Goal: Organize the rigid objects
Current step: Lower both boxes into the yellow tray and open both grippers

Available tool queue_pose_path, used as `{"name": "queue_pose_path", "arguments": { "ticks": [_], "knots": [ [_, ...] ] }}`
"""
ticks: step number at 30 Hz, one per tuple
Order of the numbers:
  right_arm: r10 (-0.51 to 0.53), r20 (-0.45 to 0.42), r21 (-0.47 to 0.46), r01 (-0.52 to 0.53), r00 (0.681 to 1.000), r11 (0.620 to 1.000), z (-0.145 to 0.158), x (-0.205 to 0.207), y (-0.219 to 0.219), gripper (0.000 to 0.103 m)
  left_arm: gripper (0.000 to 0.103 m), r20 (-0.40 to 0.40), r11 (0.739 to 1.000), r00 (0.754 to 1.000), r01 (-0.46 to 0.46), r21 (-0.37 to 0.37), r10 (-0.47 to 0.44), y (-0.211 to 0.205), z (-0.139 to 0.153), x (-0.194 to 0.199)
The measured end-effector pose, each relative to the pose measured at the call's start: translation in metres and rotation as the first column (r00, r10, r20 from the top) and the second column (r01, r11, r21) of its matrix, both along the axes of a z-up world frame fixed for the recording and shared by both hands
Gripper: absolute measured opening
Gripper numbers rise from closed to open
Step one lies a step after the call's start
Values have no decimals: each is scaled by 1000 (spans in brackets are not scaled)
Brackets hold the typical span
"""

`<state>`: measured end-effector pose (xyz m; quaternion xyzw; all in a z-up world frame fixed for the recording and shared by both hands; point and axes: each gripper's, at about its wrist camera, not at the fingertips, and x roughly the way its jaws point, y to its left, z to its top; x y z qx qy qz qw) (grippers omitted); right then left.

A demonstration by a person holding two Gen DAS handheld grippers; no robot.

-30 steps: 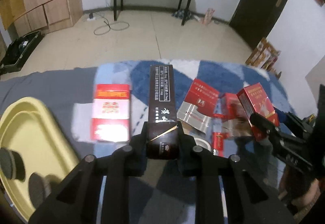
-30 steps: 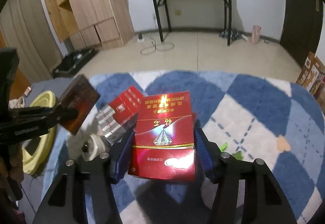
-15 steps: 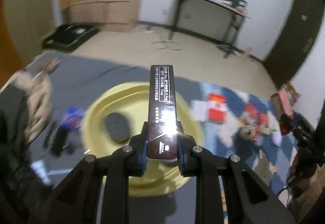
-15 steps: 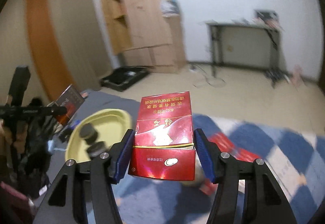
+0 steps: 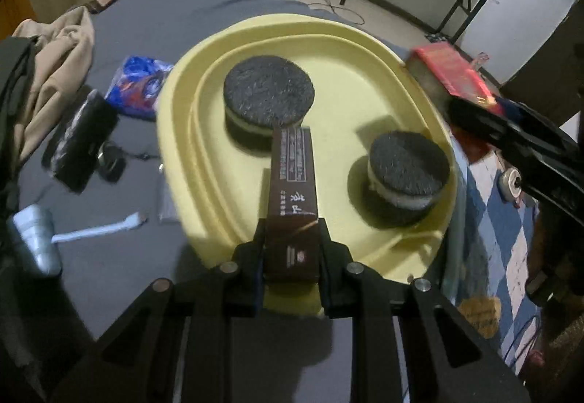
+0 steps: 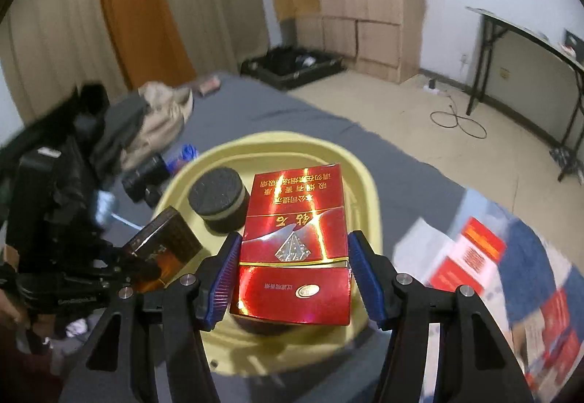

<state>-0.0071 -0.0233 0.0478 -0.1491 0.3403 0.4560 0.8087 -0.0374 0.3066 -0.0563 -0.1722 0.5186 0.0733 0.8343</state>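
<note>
- The left gripper [image 5: 292,249] is clamped on a slim dark brown box [image 5: 293,180] by its narrow sides; the box's long axis runs straight out ahead of the jaws, its far end pointing over the yellow tray [image 5: 182,103].
- The printed top face of the brown box looks up at the camera, and the jaws hold its near end only.
- Just beyond that far end, a round dark puck [image 5: 269,91] sits in the tray; a second dark puck [image 5: 408,167] lies ahead and to the right of the jaws, also in the tray.
- The right gripper [image 6: 292,279] grips a red pack [image 6: 294,246] across its width, blue pads [image 6: 222,279] pressed on both side edges.
- The red pack's long axis also points forward from the jaws, its lid end nearest the camera and its gold lettering upside down; it tilts down over the tray [image 6: 368,191].
- In the right wrist view the brown box [image 6: 164,246] is left of the jaws, held over the tray's near-left rim.
- In the left wrist view the red pack [image 5: 450,72] is far right of the jaws, above the tray's right rim.
- The tray rests on a grey cover [image 5: 127,275]; a blue-and-white checked cover [image 5: 500,220] lies to the right.
- Around: a beige garment [image 5: 58,52], tan floor [image 6: 419,118], wooden cabinets [image 6: 357,1], a black-legged table [image 6: 529,49], an orange curtain [image 6: 135,1].
</note>
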Motion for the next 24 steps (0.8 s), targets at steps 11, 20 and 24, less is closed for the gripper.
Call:
{"name": "queue_pose_path", "arguments": {
  "ticks": [11, 20, 24],
  "knots": [
    [-12, -117, -133, -4, 993, 991, -31, 66, 87, 59, 24, 16, 998, 1000, 23, -60, -22, 10, -29, 20],
    [-36, -117, -87, 26, 992, 996, -36, 64, 90, 85, 89, 203, 990, 976, -60, -125, 85, 14, 10, -25],
    [-115, -115, 98, 127, 987, 987, -9, 52, 39, 101, 103, 265, 989, 958, -75, -124, 106, 10, 40, -31]
  ]
}}
